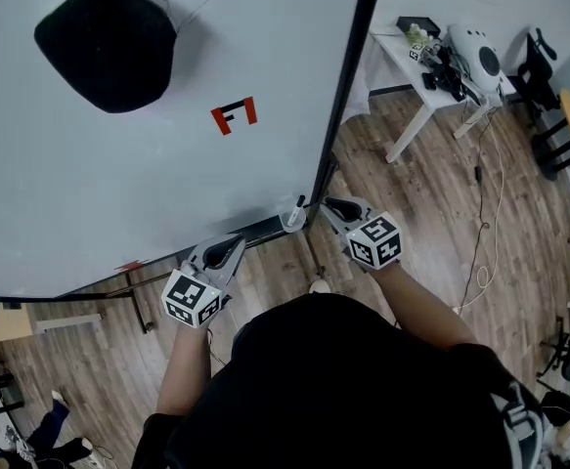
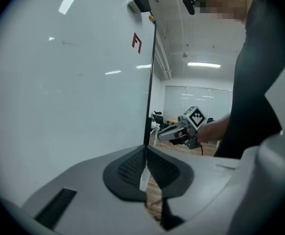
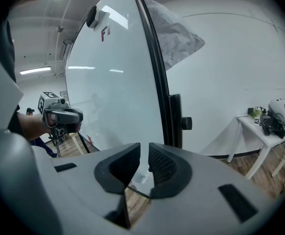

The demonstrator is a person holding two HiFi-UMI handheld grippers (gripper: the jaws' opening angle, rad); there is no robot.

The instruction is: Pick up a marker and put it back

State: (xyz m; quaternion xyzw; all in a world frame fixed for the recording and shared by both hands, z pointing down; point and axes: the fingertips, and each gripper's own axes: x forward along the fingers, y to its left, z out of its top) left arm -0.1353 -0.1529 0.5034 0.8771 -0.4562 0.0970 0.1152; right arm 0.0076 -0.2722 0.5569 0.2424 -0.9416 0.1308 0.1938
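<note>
Firstly, marker (image 1: 293,213): white barrel with a dark end, tilted, at the lower right corner of the whiteboard, at the end of the dark tray rail. No fingers touch it.
Right gripper (image 1: 331,203): held just beside the marker, on its right, past the board's dark frame edge and pointing towards it.
Right fingers (image 3: 166,168): slightly spread, with a narrow gap and nothing gripped. A small white item shows through the gap beyond them; whether it is the marker cannot be told.
Left gripper (image 1: 234,242): held below the board's bottom edge, near the marker on its left, and aimed up at the board.
Left fingers (image 2: 127,168): pressed together at the tips, nothing held.
Whiteboard (image 1: 118,184): large and pale with a dark frame, its face mostly bare.
Board mark (image 1: 234,115): red and black figure near the middle of the board.
Black object (image 1: 109,42): rounded and dark, on the upper left of the board.
Floor (image 1: 431,193): wood planks, with a light cable (image 1: 490,223) trailing across it to the right.
Bench (image 1: 392,52): white, standing well apart to the right against the wall, carrying a white rounded device (image 1: 475,57) and dark clutter.
Person: dark top, forearms extended, one gripper in each hand.
</note>
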